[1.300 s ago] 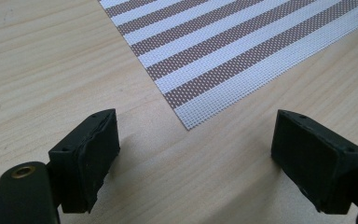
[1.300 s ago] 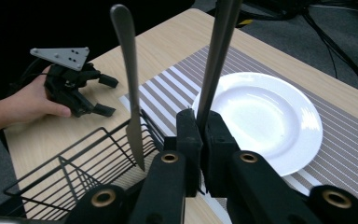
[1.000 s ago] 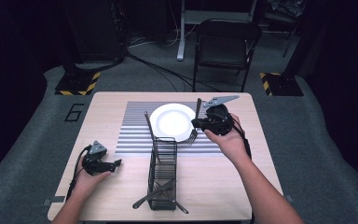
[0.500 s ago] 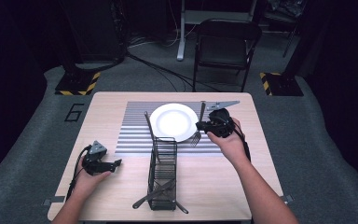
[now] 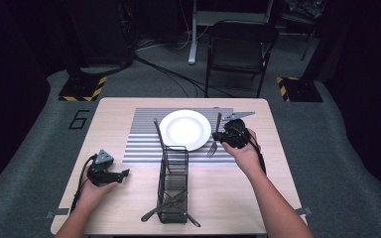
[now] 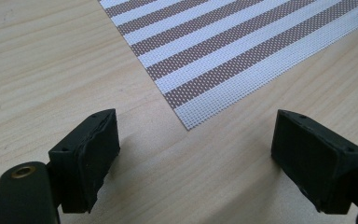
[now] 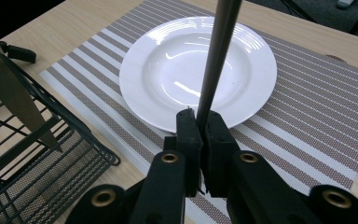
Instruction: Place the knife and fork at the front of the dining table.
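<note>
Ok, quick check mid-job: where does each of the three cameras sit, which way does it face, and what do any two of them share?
High view: above the person's side, looking forward and down on the table; both forearms, left gripper and right gripper show.
Left gripper view: rides the left gripper, facing bare wood and the placemat corner between open jaws.
Right gripper view: rides the right gripper, jaws shut on the fork, facing the plate.
Shared: the placemat appears in all three; plate, fork and wire basket in the high and right gripper views.

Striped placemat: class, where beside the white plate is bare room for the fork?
Bare striped placemat lies left of the round white plate, and right of it beneath the right gripper clamping the metal fork. The black wire basket crowds the front.
</note>
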`<state>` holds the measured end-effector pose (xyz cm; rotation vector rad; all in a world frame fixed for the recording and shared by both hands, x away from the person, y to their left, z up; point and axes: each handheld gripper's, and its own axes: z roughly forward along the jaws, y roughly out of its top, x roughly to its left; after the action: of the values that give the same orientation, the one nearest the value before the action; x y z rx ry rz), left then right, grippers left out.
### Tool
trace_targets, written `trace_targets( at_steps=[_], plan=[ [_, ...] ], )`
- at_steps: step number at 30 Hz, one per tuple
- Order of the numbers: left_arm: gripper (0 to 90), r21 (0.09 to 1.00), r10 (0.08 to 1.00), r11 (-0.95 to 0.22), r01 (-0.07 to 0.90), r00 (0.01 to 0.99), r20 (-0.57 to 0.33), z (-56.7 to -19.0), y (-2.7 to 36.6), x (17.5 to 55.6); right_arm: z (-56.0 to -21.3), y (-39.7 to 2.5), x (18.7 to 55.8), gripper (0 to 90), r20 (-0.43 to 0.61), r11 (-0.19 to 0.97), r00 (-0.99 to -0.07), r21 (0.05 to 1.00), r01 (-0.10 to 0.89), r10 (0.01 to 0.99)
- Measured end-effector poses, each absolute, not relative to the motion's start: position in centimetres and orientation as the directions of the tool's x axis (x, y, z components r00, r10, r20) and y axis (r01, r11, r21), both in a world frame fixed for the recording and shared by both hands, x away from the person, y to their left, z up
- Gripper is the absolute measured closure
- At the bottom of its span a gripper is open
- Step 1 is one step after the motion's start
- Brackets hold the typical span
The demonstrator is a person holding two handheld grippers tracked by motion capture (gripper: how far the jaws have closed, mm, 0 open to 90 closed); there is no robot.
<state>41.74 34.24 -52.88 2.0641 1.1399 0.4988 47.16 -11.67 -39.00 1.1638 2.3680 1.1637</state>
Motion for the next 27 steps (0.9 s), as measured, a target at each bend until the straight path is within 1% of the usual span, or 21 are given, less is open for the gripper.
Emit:
trace_targets(
  at_steps=[4, 12, 27],
  plan=[
    [15.1, 0.743, 0.845, -0.354, 0.568, 0.535, -0.006, -52.9, 34.2, 41.7, -39.9, -11.9, 47.5, 87.2, 0.121, 0.353, -0.630, 0.741, 0.572, 0.767],
    [15.1, 0.744, 0.845, -0.354, 0.567, 0.535, -0.006, -52.9, 34.2, 41.7, -41.0, -12.2, 48.0, 87.2, 0.110, 0.360, -0.626, 0.736, 0.574, 0.772],
    [15.1, 0.743, 0.845, -0.354, 0.568, 0.535, -0.006, -52.9, 34.2, 41.7, -43.0, -12.1, 49.2, 87.1, 0.111, 0.356, -0.595, 0.709, 0.608, 0.796]
  ],
)
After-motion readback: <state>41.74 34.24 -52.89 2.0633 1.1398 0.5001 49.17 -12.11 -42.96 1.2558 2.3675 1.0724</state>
